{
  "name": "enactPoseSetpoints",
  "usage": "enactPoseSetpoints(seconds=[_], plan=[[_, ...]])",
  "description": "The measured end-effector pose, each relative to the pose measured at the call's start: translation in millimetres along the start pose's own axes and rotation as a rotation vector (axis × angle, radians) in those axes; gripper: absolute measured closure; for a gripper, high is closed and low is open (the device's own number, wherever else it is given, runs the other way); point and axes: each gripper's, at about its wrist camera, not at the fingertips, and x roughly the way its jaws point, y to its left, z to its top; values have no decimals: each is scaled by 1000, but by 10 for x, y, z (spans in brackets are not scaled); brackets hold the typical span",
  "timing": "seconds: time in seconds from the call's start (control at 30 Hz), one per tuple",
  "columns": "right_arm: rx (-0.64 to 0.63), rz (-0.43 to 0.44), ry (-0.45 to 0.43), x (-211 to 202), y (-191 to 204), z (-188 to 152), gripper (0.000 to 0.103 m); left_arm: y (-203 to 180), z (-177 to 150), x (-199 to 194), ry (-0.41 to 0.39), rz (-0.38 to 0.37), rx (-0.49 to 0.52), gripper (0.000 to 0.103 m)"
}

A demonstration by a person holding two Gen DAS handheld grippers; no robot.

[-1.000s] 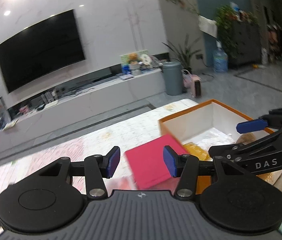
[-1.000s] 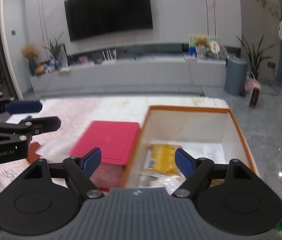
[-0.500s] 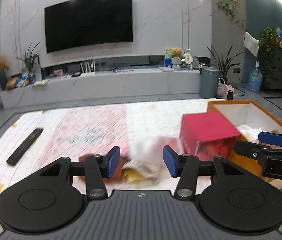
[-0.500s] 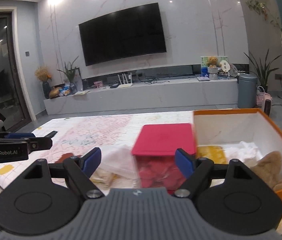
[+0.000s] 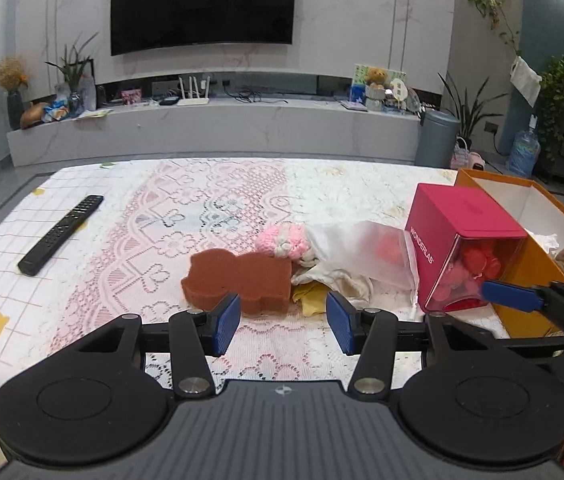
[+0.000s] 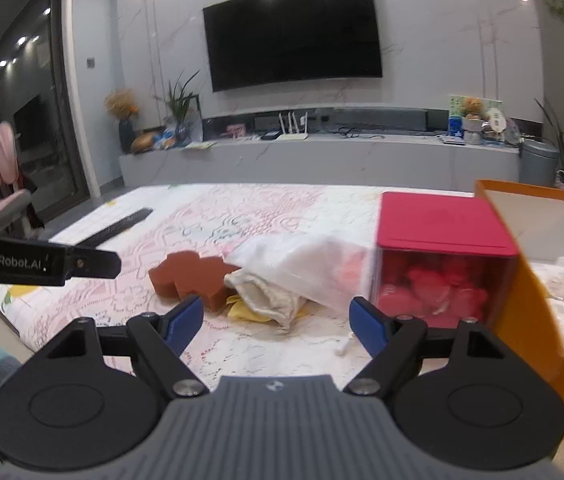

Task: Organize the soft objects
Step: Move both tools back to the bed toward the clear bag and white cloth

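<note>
Hovering low over the lace-covered bench (image 5: 242, 200), both grippers empty. Left gripper (image 5: 283, 323) with fingers apart, just short of the brown sponge (image 5: 238, 280). Right gripper (image 6: 275, 326) spread wide too, aimed at the cream cloth pouch (image 6: 266, 294) lying on a yellow scrap (image 6: 242, 311). Pink knitted ball (image 5: 282, 240) tucked behind the sponge, touching a clear plastic bag (image 5: 366, 252). Pink box (image 5: 462, 216) right against the orange box (image 6: 530, 304), with white cloth and something tan and fuzzy inside. Remote (image 5: 61, 234) off left.

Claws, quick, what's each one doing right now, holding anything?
Left claw: open, holding nothing.
Right claw: open, holding nothing.
</note>
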Motion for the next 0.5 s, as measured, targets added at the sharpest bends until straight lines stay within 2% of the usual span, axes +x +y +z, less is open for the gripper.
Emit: enactPoseSetpoints(seconds=[0.07, 0.2, 0.3, 0.5], plan=[[-31, -1, 15, 110, 46, -4, 25, 2, 8, 70, 11, -21, 1, 44], [-140, -16, 40, 327, 114, -25, 37, -9, 72, 288, 38, -55, 8, 44], [-226, -32, 52, 495, 121, -29, 39, -63, 114, 430, 55, -64, 27, 44], [-396, -113, 102, 878, 140, -41, 51, -155, 181, 704, 93, -78, 55, 44]])
